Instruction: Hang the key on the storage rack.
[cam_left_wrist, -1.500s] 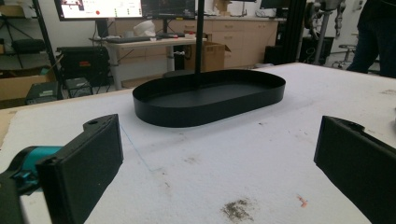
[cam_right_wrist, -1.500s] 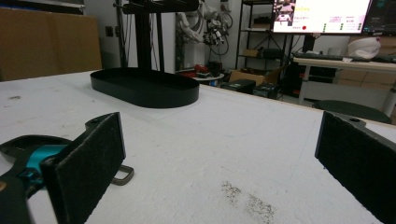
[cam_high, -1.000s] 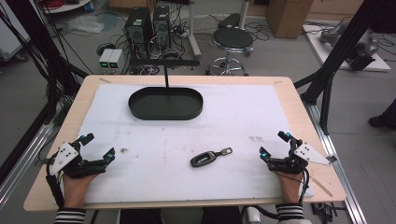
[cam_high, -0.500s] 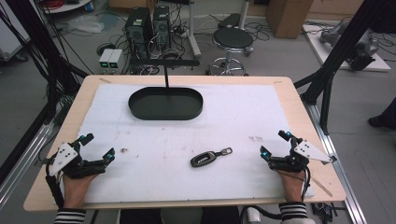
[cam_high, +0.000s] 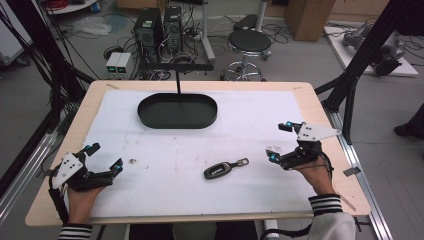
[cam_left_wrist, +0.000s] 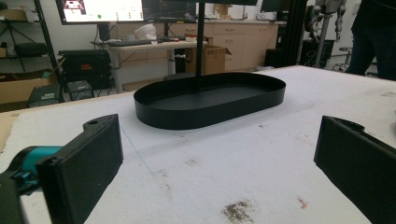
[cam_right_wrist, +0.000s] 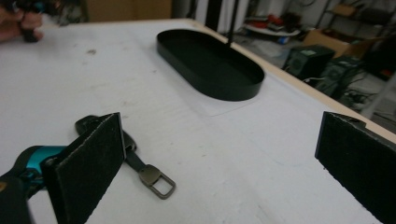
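- just to the inside of the right gripper (cam_high: 284, 145), toward the table's middle, lies the key fob (cam_high: 218, 170), flat on the white mat (cam_high: 165, 150) and touching neither tool.
- its long axis runs roughly across the table, dark body on the far side from the right gripper, strap and metal ring (cam_high: 242, 161) pointing back at it.
- from the right gripper view the ring (cam_right_wrist: 161, 181) sits close off the left jaw, with the fob body (cam_right_wrist: 88, 123) partly hidden behind that jaw.
- right gripper's jaws stand wide apart, nothing between them, hand low near the right edge.
- left gripper (cam_high: 104, 159) is well apart from the fob, also spread wide and empty, aimed at the black oval tray (cam_left_wrist: 210, 100).
- my call: right hand is plainly nearer; it would need to swing inward and line its jaws across the fob's narrow width.
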